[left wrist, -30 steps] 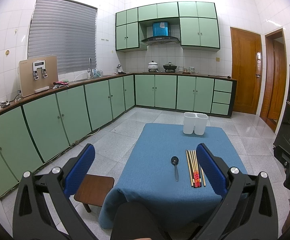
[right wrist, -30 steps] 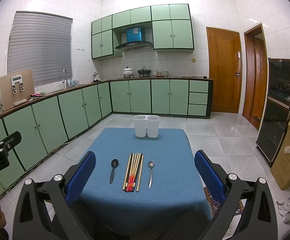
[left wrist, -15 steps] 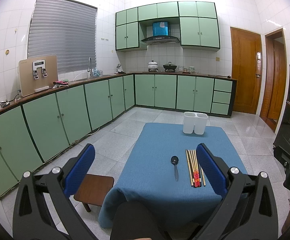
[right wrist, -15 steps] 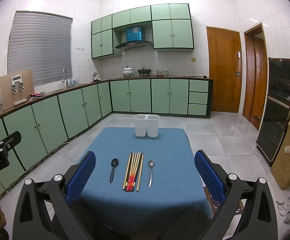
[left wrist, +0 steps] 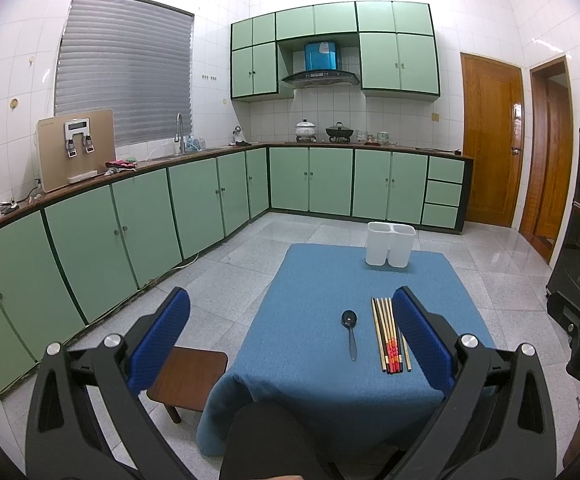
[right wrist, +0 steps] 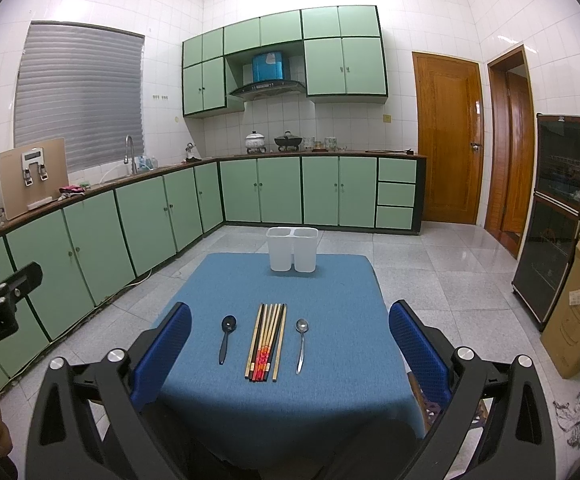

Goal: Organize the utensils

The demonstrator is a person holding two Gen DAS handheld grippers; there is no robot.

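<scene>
Nothing has shifted over the last second: left gripper (left wrist: pixel 290 320) and right gripper (right wrist: pixel 290 324) both hang released and empty, while black spoon (right wrist: pixel 226 336), bundled wooden chopsticks (right wrist: pixel 267 342) and steel spoon (right wrist: pixel 301 342) lie untouched on the blue-clothed table (right wrist: pixel 330 288) before the white two-compartment plastic holder (right wrist: pixel 292 249), so sorting hasn't begun.

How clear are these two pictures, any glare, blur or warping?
Left wrist view: sharp, but fisheye bends the green cabinets and darkens the corners; ceiling light glares off the wall tiles. Right wrist view: same curving; the chopsticks and both spoons are in focus, and the wooden door shows reflections.
</scene>
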